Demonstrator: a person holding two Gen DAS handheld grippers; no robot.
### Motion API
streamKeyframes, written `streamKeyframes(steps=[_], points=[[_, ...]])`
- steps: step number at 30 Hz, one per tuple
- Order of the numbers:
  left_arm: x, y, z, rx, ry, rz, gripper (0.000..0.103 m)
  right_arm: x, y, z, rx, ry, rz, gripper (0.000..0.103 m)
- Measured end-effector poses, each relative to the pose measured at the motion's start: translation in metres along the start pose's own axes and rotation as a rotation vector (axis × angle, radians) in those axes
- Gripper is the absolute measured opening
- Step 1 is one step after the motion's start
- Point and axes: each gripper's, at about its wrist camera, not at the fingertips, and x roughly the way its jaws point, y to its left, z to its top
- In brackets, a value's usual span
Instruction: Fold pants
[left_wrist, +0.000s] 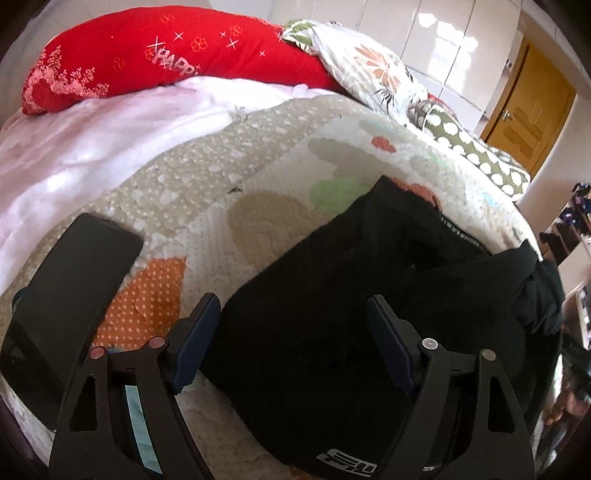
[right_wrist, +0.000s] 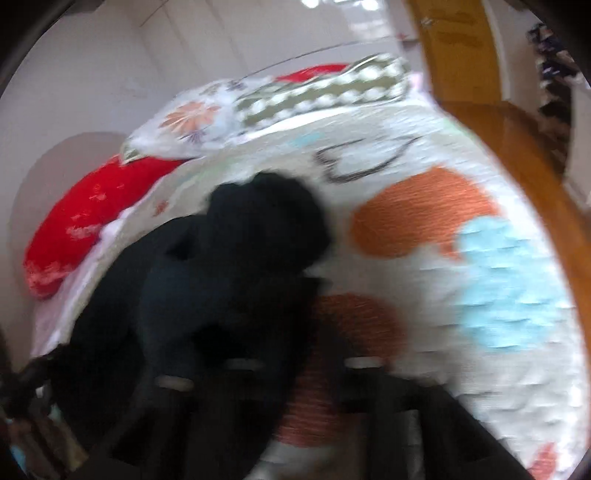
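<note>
Left gripper (left_wrist: 291, 332) holds its jaws spread wide; right gripper (right_wrist: 258, 354) is too blurred to judge.

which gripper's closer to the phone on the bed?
Left. Left gripper sits just right of the black phone, jaws open over the pants. The blurred right view shows no phone.

The black, soft-knit fabric pants (left_wrist: 325, 295) lie bunched on the quilted bed cover with beige, orange and green patches (left_wrist: 207, 206). In the left wrist view they spread as a broad dark mass, one edge running diagonally up toward a corner near a green patch. A ribbed waistband shows along the far right side, and a white printed logo sits at the near edge. To the right the cloth is gathered into folds. The right wrist view is blurred; there the pants (right_wrist: 229, 266) form a heaped, rumpled mound.
</note>
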Motion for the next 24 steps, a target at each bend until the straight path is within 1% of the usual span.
streamKeyframes(steps=[1, 2, 4, 5, 7, 9, 11, 12, 15, 16, 17, 19, 20, 21, 22, 24], points=[[-0.002, 0.001, -0.001, -0.003, -0.001, -0.005, 0.081, -0.004, 0.005, -0.001, -0.022, -0.014, -0.024, 0.009], [-0.005, 0.003, -0.001, -0.008, -0.006, -0.013, 0.081, -0.013, 0.006, -0.004, -0.019, -0.029, -0.021, 0.008], [-0.011, 0.006, -0.002, -0.011, -0.012, -0.031, 0.081, -0.043, -0.001, -0.013, 0.027, -0.087, 0.003, 0.008], [-0.014, 0.009, -0.003, -0.011, -0.011, -0.039, 0.081, -0.067, -0.005, -0.023, 0.048, -0.127, 0.009, 0.008], [-0.017, 0.012, -0.003, -0.028, 0.0, -0.059, 0.081, -0.11, -0.011, -0.045, 0.068, -0.183, -0.015, 0.008], [-0.023, 0.018, -0.003, -0.059, 0.009, -0.1, 0.081, -0.141, -0.019, -0.068, 0.098, -0.205, -0.04, 0.008], [-0.026, 0.023, -0.006, -0.081, 0.015, -0.11, 0.081, -0.165, -0.033, -0.095, 0.157, -0.199, -0.078, 0.008], [-0.025, 0.025, -0.008, -0.094, 0.02, -0.113, 0.081, -0.167, -0.042, -0.108, 0.188, -0.169, -0.085, 0.008], [-0.021, 0.028, -0.01, -0.119, 0.05, -0.118, 0.082, -0.152, -0.055, -0.128, 0.245, -0.085, -0.138, 0.008], [-0.022, 0.029, -0.011, -0.124, 0.049, -0.122, 0.082, -0.147, -0.058, -0.132, 0.279, -0.078, -0.127, 0.009], [-0.024, 0.03, -0.012, -0.128, 0.046, -0.128, 0.082, -0.148, -0.06, -0.136, 0.32, -0.097, -0.112, 0.011], [-0.023, 0.034, -0.015, -0.148, 0.056, -0.135, 0.082, -0.151, -0.062, -0.139, 0.381, -0.125, -0.057, 0.025], [-0.021, 0.036, -0.016, -0.164, 0.068, -0.143, 0.082, -0.151, -0.063, -0.139, 0.397, -0.126, -0.034, 0.041], [-0.021, 0.04, -0.018, -0.189, 0.075, -0.156, 0.082, -0.15, -0.064, -0.141, 0.411, -0.126, -0.012, 0.046], [-0.022, 0.041, -0.019, -0.201, 0.071, -0.159, 0.082, -0.15, -0.066, -0.141, 0.418, -0.127, -0.006, 0.046], [-0.031, 0.045, -0.023, -0.221, 0.043, -0.158, 0.082, -0.146, -0.059, -0.136, 0.408, -0.126, -0.033, 0.047]])
